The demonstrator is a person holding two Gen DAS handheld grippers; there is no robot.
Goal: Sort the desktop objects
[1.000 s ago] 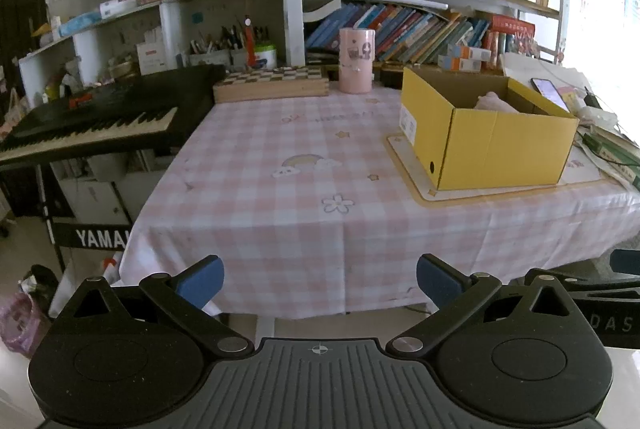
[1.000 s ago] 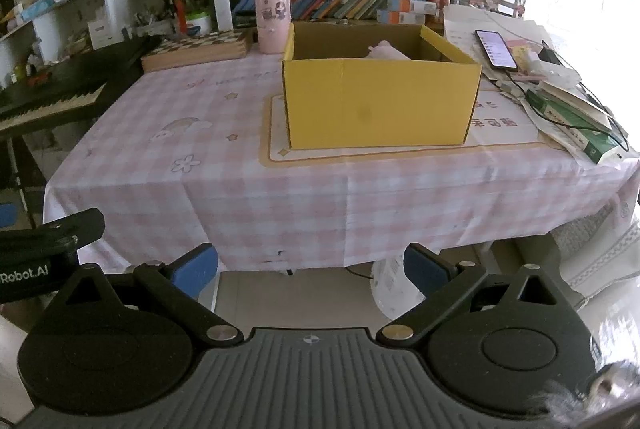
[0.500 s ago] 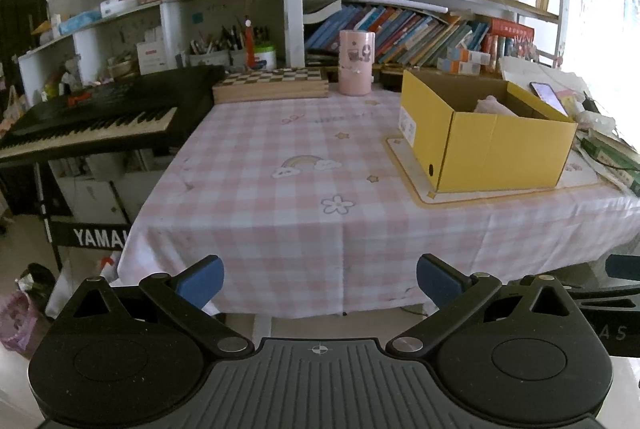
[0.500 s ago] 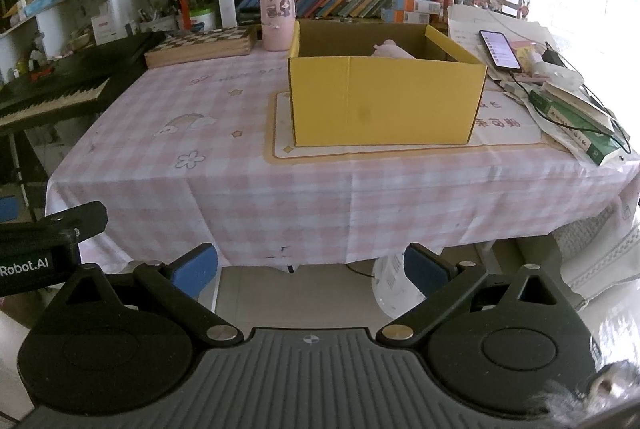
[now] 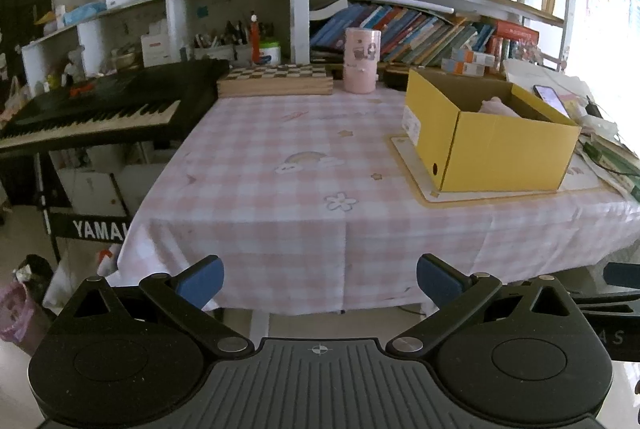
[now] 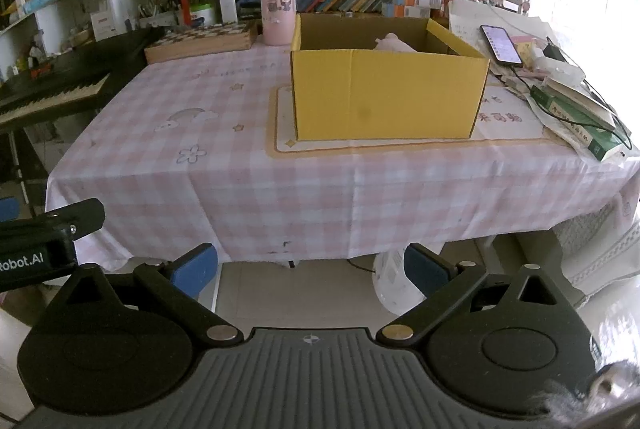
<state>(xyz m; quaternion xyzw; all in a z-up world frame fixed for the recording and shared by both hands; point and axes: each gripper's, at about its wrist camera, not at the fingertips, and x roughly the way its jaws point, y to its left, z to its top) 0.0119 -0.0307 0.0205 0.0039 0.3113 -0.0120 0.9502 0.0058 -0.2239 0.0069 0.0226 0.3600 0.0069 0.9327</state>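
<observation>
Box [image 6: 386, 97] contents mostly hidden

- White letters "YAMAI", cut off at the right by the tablecloth, on the black crossbar of the keyboard stand [image 5: 94, 227], left wrist view.
- "Robot.AI", its start cut off by the frame edge, in white on the body of the left tongs [image 6: 36, 257], right wrist view.
- Faint letters "AS" on the right tongs [image 5: 612, 335], left wrist view.
- Red characters on the mat [image 6: 500, 119] under the yellow box [image 6: 388, 97]: too blurred to read.
- Book spines, wall chart: illegible.
</observation>
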